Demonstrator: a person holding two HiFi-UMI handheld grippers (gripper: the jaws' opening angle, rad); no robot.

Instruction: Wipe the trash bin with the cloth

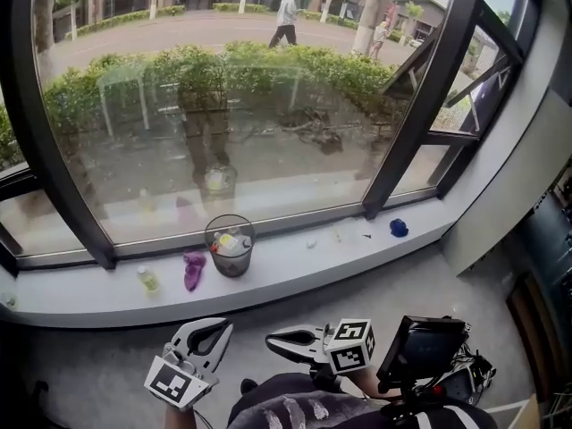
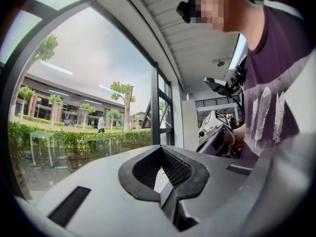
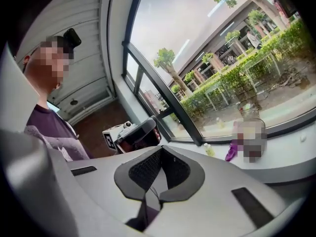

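Note:
A round mesh trash bin point(image 1: 231, 244) with rubbish in it stands on the white window sill point(image 1: 357, 248). A purple cloth point(image 1: 193, 269) lies crumpled just left of it. Both also show far off in the right gripper view, the bin point(image 3: 251, 137) partly under a mosaic patch and the cloth point(image 3: 232, 152) beside it. My left gripper point(image 1: 217, 329) and right gripper point(image 1: 275, 338) hover low and close to the body, well short of the sill. Both are shut with nothing between the jaws, as seen at the left gripper point(image 2: 164, 191) and the right gripper point(image 3: 150, 194).
A small yellow-green bottle point(image 1: 147, 280) stands on the sill left of the cloth, and a blue object point(image 1: 399, 228) lies at its right end. Dark window frames point(image 1: 411, 105) rise behind. A screen device point(image 1: 420, 347) sits by my right hand.

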